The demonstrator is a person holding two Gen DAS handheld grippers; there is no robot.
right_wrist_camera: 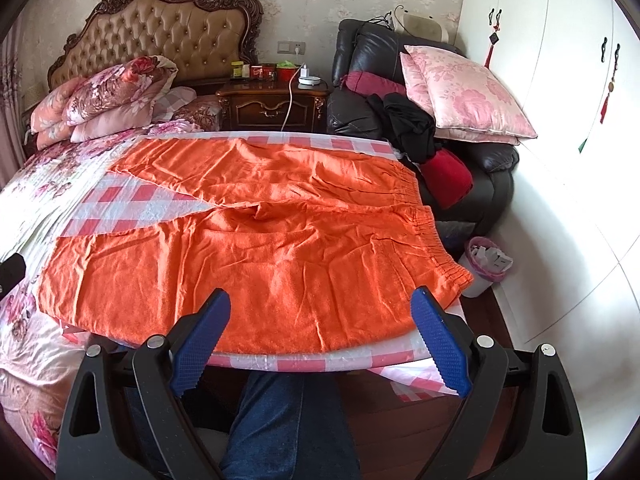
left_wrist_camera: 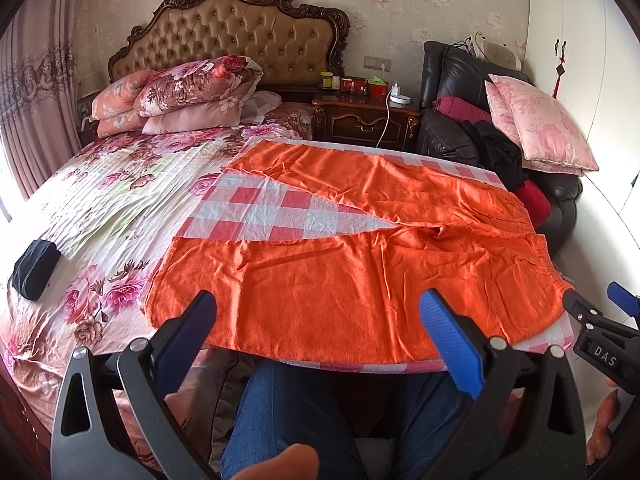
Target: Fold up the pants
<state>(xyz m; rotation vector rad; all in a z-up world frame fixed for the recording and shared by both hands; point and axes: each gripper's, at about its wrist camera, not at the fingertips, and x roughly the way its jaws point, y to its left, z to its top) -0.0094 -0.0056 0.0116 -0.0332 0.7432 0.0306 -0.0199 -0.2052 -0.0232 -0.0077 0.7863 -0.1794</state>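
Orange pants (left_wrist_camera: 304,264) (right_wrist_camera: 260,264) lie spread flat on a red-and-white checked cloth (left_wrist_camera: 256,208) (right_wrist_camera: 120,204) on the bed. Their two legs fan out to the left in a V, and the elastic waistband (left_wrist_camera: 540,252) (right_wrist_camera: 436,240) is at the right. My left gripper (left_wrist_camera: 318,300) hovers open over the near leg's front edge, holding nothing. My right gripper (right_wrist_camera: 320,298) is open over the near edge closer to the waistband, also with nothing in it. It shows at the right border of the left wrist view (left_wrist_camera: 592,296), by the waistband corner.
A black folded item (left_wrist_camera: 34,272) lies on the floral bedspread at left. Pillows are stacked by the headboard. A nightstand (left_wrist_camera: 364,120), a black armchair (left_wrist_camera: 452,136) with cushions and clothes, a small bin (right_wrist_camera: 486,264) and white wardrobe doors (right_wrist_camera: 560,120) stand to the right. A person's jeans-clad leg (left_wrist_camera: 288,412) is below me.
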